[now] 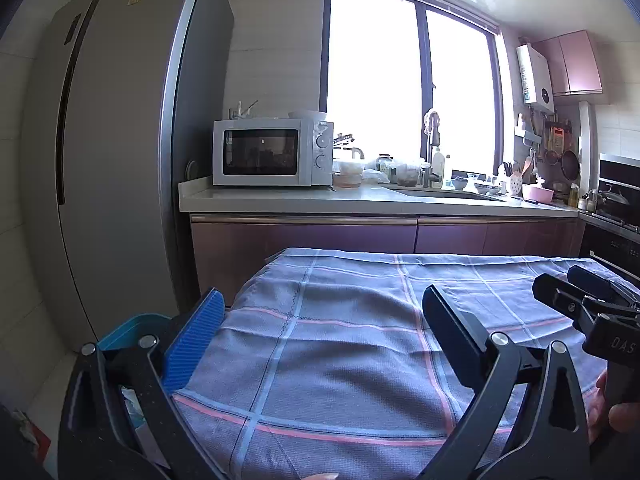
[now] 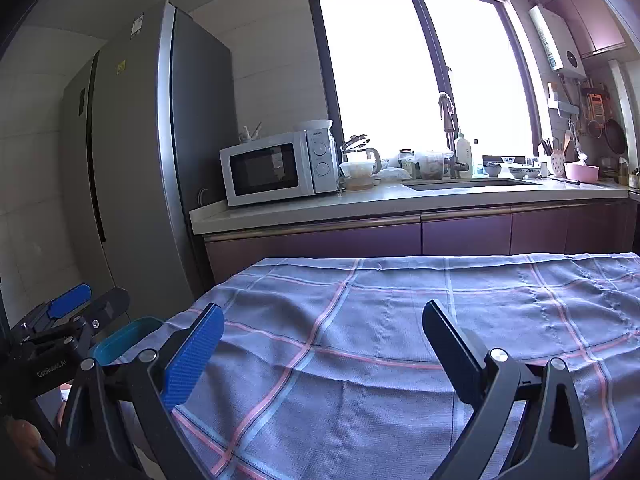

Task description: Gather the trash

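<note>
I have both tools spread wide and carrying nothing: the left hand-held gripper [image 1: 320, 332] and the right hand-held gripper [image 2: 324, 336] hang over the checked cloth [image 1: 340, 344] on the tabletop. No trash shows ahead of either. A teal bin [image 2: 120, 340] sits low, left of both. I judge scraps would be light, soft; pinch mid-body.

Right hand-held gripper [image 2: 320, 344] spread wide above checked tablecloth [image 2: 400, 320], teal bin [image 2: 120, 340] at table's left edge
</note>
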### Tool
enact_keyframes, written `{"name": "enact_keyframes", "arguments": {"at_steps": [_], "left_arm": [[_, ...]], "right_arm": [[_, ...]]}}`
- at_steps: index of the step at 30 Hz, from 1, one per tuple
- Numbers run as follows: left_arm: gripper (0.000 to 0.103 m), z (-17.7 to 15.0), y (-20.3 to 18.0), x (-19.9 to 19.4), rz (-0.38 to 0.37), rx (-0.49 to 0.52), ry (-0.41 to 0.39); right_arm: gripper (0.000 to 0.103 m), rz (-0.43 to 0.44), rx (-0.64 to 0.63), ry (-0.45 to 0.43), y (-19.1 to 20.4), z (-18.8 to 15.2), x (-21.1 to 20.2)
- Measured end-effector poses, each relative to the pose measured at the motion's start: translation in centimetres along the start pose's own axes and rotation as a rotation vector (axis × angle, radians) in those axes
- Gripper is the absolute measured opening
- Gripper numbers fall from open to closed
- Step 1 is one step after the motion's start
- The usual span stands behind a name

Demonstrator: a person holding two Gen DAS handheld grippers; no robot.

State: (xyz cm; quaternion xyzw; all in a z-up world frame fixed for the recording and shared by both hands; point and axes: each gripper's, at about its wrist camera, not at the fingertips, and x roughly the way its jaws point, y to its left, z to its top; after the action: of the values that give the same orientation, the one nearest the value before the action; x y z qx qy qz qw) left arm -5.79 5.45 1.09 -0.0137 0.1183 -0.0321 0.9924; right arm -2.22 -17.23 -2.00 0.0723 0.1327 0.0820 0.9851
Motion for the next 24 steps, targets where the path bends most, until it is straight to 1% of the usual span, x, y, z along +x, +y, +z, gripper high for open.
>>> {"name": "enact_keyframes", "arguments": {"at_steps": [24], "left_arm": [[0.098,0.06,-0.21,-0.24,-0.002,0.015,-0.026]], "right_arm": [[0.096,-0.02,0.005,-0.019,-0.84,0.09,-0.92]]}}
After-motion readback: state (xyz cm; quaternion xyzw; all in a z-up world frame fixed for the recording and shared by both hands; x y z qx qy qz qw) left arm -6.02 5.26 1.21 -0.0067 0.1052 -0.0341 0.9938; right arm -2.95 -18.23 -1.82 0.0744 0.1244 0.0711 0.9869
